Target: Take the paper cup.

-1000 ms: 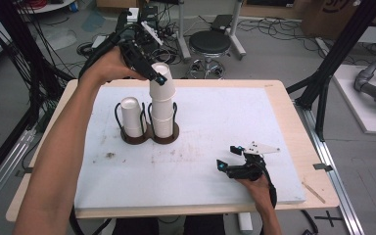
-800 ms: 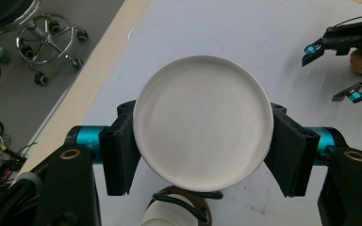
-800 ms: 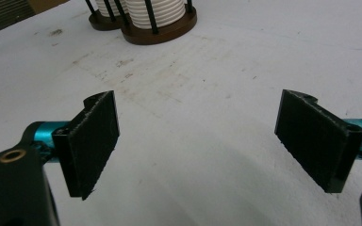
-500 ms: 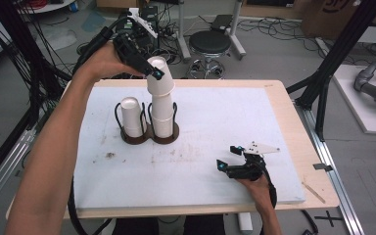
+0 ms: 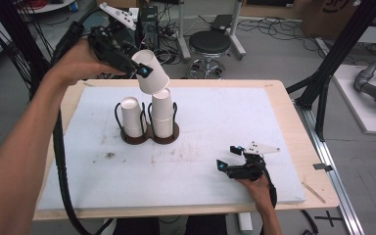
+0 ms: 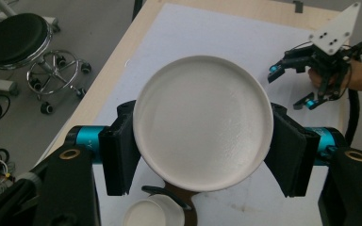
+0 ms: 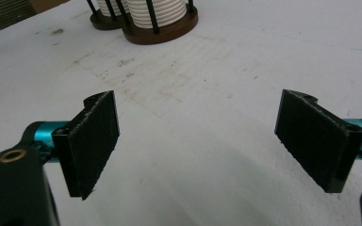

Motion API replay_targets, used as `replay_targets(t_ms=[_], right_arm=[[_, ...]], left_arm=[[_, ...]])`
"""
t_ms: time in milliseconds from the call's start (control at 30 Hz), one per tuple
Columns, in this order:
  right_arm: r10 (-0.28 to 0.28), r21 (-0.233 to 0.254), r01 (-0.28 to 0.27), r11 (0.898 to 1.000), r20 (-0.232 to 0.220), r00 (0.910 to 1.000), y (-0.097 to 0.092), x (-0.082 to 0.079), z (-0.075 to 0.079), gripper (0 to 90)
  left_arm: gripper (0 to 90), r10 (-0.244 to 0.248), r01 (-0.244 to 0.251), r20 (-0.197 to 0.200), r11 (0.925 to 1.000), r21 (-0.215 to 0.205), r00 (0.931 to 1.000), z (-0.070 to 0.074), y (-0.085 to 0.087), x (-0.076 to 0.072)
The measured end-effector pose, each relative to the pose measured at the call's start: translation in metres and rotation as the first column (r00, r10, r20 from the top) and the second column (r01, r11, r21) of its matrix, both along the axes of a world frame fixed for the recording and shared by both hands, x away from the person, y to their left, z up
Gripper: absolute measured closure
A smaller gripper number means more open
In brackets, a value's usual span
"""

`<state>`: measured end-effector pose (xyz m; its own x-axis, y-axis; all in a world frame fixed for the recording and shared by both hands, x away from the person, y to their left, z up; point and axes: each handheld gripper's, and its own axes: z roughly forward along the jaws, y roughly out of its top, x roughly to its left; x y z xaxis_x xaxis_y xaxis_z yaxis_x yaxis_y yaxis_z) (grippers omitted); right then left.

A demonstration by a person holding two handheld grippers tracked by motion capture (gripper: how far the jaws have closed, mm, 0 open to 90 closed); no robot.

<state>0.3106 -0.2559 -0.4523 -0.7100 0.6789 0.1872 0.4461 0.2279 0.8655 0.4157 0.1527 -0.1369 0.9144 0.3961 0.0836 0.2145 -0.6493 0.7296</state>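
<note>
Cup [image 5: 152, 73] sits tilted, clamped in the left claw [image 5: 139, 66], with the stack [image 5: 162, 113] just below it. Loose grip could drop it onto that stack. Right claw [image 5: 235, 156] rests spread wide and empty on the table [image 5: 215, 122].

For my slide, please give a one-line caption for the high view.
Left tool lifts a tilted white cup above the stacked cups in the holder; right tool rests open.
</note>
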Motion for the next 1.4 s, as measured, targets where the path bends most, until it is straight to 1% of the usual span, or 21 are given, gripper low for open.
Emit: replay_targets(t_ms=[133, 233, 333, 467, 500, 533, 567, 600, 733, 800, 833, 867, 900, 967, 1000, 1033, 1067, 1167, 1200, 1333, 1400], right_arm=[[-0.004, 0.004, 0.004, 1.0, 0.002, 1.0, 0.0, 0.0, 0.0, 14.8], [-0.004, 0.004, 0.004, 1.0, 0.002, 1.0, 0.0, 0.0, 0.0, 14.8], [-0.001, 0.001, 0.001, 1.0, 0.001, 1.0, 0.0, 0.0, 0.0, 14.8], [-0.005, 0.0, 0.005, 1.0, -0.002, 1.0, 0.0, 0.0, 0.0, 14.8], [-0.005, 0.001, 0.005, 1.0, 0.0, 1.0, 0.0, 0.0, 0.0, 14.8], [-0.001, 0.001, 0.001, 1.0, 0.001, 1.0, 0.0, 0.001, 0.0, 14.8], [-0.004, 0.002, 0.004, 1.0, -0.012, 0.9999, 0.0, 0.001, 0.0, 14.8], [-0.004, 0.002, 0.004, 1.0, -0.012, 0.9999, 0.0, 0.001, 0.0, 14.8], [-0.004, 0.001, 0.004, 1.0, -0.01, 0.9999, 0.0, 0.001, 0.0, 14.8], [-0.004, 0.0, 0.004, 1.0, -0.007, 1.0, 0.0, 0.001, 0.0, 14.8], [-0.004, -0.001, 0.004, 1.0, -0.016, 0.9999, 0.0, 0.001, 0.0, 14.8], [-0.003, -0.002, 0.003, 1.0, -0.012, 0.9999, 0.0, 0.002, 0.0, 14.8], [-0.003, -0.002, 0.003, 1.0, -0.012, 0.9999, 0.0, 0.002, 0.0, 14.8], [0.0, 0.002, 0.0, 1.0, -0.026, 0.9997, 0.0, 0.003, 0.0, 14.8], [0.0, 0.002, 0.0, 1.0, -0.026, 0.9997, 0.0, 0.003, 0.0, 14.8], [0.001, 0.004, -0.001, 1.0, -0.032, 0.9995, 0.0, 0.003, 0.0, 14.8], [0.001, 0.004, -0.001, 1.0, -0.032, 0.9995, 0.0, 0.003, 0.0, 14.8], [0.0, 0.006, 0.0, 1.0, -0.022, 0.9998, 0.0, 0.002, 0.0, 14.8], [0.001, 0.006, -0.001, 1.0, -0.017, 0.9999, -0.001, 0.002, 0.0, 14.8], [-0.002, 0.007, 0.002, 1.0, -0.015, 0.9999, 0.0, 0.001, 0.0, 14.8], [-0.001, 0.008, 0.001, 1.0, -0.019, 0.9998, 0.0, 0.002, 0.0, 14.8]], left_arm=[[34.9, -0.01, 0.011, 0.025, 0.9995, -0.029, 0.9996, 0.006, 0.013, -0.019], [34.8, -0.016, 0.018, 0.033, 0.9979, -0.062, 0.9993, 0.003, 0.023, -0.033], [34.8, -0.017, 0.021, 0.042, 0.9957, -0.09, 0.999, -0.003, 0.031, -0.045], [34.7, -0.028, 0.033, 0.048, 0.9945, -0.1, 0.9985, -0.011, 0.038, -0.06], [34.7, -0.026, 0.031, 0.043, 0.993, -0.114, 0.9987, -0.013, 0.04, -0.064], [34.7, -0.026, 0.031, 0.04, 0.9878, -0.153, 0.9989, -0.019, 0.045, -0.069], [34.7, -0.029, 0.035, 0.038, 0.9854, -0.167, 0.9989, -0.022, 0.046, -0.072], [34.7, -0.029, 0.035, 0.038, 0.9854, -0.167, 0.9989, -0.022, 0.046, -0.072], [34.7, -0.024, 0.03, 0.033, 0.9818, -0.188, 0.9991, -0.035, 0.052, -0.08], [34.6, -0.017, 0.022, 0.028, 0.9768, -0.213, 0.9995, -0.041, 0.055, -0.084], [34.7, -0.014, 0.02, 0.029, 0.9743, -0.224, 0.9995, -0.044, 0.057, -0.087], [34.7, -0.018, 0.025, 0.029, 0.9688, -0.246, 0.9994, -0.051, 0.059, -0.091], [34.7, -0.018, 0.025, 0.029, 0.9688, -0.246, 0.9994, -0.051, 0.059, -0.091], [34.7, -0.016, 0.024, 0.033, 0.9651, -0.261, 0.9993, -0.06, 0.061, -0.094], [34.7, -0.02, 0.027, 0.026, 0.9613, -0.274, 0.9995, -0.065, 0.063, -0.094], [34.7, -0.021, 0.026, 0.021, 0.9577, -0.287, 0.9996, -0.075, 0.066, -0.096], [34.7, -0.021, 0.026, 0.021, 0.9577, -0.287, 0.9996, -0.075, 0.066, -0.096], [34.7, -0.021, 0.024, 0.011, 0.9493, -0.313, 0.9997, -0.091, 0.07, -0.099], [34.7, -0.024, 0.024, 0.004, 0.9444, -0.328, 0.9997, -0.096, 0.07, -0.101], [34.7, -0.024, 0.022, -0.002, 0.938, -0.346, 0.9997, -0.116, 0.077, -0.105], [34.7, -0.017, 0.012, -0.011, 0.9322, -0.362, 0.9998, -0.127, 0.08, -0.107]])
